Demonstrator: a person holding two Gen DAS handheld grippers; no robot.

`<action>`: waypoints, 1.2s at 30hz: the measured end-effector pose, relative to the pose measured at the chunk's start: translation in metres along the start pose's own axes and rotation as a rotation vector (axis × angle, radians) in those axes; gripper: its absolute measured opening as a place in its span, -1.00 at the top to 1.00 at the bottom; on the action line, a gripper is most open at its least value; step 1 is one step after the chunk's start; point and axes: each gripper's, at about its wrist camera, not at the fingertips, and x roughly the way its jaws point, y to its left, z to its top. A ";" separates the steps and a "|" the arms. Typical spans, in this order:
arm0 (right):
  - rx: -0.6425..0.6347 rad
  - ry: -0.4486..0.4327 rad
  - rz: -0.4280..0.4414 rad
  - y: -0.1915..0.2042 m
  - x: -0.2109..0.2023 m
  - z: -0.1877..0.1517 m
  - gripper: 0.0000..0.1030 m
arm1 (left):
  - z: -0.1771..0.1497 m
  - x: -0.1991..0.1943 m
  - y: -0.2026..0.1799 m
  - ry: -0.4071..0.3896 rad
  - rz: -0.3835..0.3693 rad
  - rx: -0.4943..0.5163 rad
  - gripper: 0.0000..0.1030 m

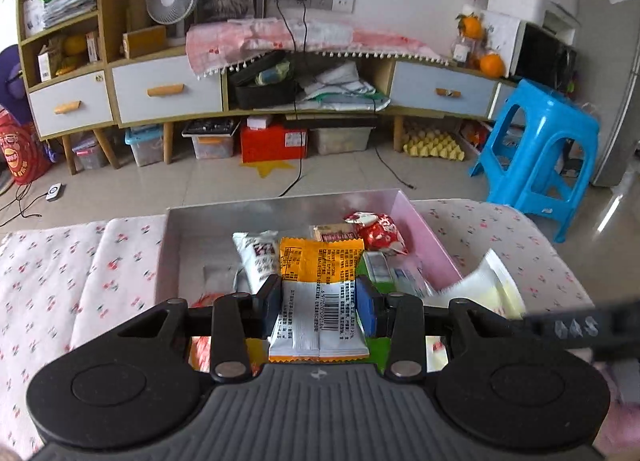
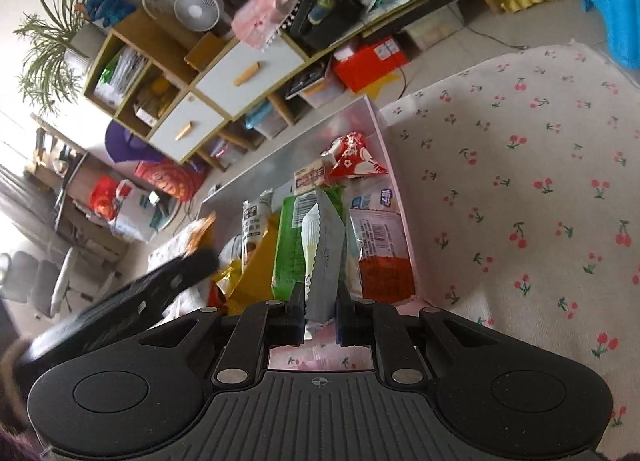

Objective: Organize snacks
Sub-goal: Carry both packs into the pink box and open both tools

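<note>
Judging by how full the box [image 1: 280,207] already is, we are well into the sorting, though not at the end of it. It sits on the cherry-print cloth [image 1: 80,261] of the tabletop, straight ahead of both pairs of fingers, and holds several packets: a red and white one [image 1: 380,231] in the far corner, a brown-labelled one [image 1: 336,235] beside it, a white packet with dark lettering [image 1: 258,257] to the left of the left fingers, a green packet [image 2: 290,245] and a blue and white one [image 2: 374,221] against the pink wall. Most lie loosely against one another rather than in tidy rows, so we would call the gathering mostly done and the arranging not finished. Two snacks are not yet set down. Our left gripper [image 1: 320,307] has its fingers closed on an orange and white packet [image 1: 320,285], held flat with its barcode up, over the near part of the box. Our right gripper [image 2: 320,313] grips a pale serrated-edge sachet [image 2: 322,257] on edge, reaching forward from the fingers over the near end of the box, between the green packet and the blue and white one. Both look ready to be lowered into gaps. Whether more snacks wait outside the box we cannot tell; the cloth to the right of the right fingers shows none.
</note>
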 end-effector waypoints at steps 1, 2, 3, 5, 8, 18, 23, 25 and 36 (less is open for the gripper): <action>0.005 0.003 0.006 -0.001 0.001 0.001 0.75 | 0.002 0.006 0.000 0.007 0.007 0.002 0.29; 0.011 0.003 0.009 -0.003 0.003 0.003 0.75 | 0.005 0.012 0.000 0.016 0.011 0.001 0.29; 0.018 0.003 0.010 -0.004 0.003 0.004 0.75 | 0.007 0.017 0.000 0.025 0.015 -0.004 0.29; 0.025 0.003 0.003 -0.007 0.005 0.005 0.75 | 0.010 0.028 0.001 0.045 0.026 -0.020 0.29; 0.026 0.007 -0.008 -0.010 0.010 0.006 0.75 | 0.014 0.039 0.004 0.058 0.047 -0.041 0.29; 0.020 0.039 -0.007 -0.010 0.015 0.004 0.68 | 0.021 0.054 0.008 0.056 0.085 -0.080 0.25; 0.032 0.045 0.003 -0.008 0.011 0.005 0.64 | 0.021 0.050 0.008 0.049 0.090 -0.075 -0.01; 0.031 0.047 0.007 -0.009 0.010 0.005 0.56 | 0.021 0.046 0.007 0.043 0.093 -0.065 -0.06; 0.030 0.024 -0.011 -0.006 -0.006 0.006 0.38 | 0.019 0.024 0.011 0.032 0.085 -0.081 -0.27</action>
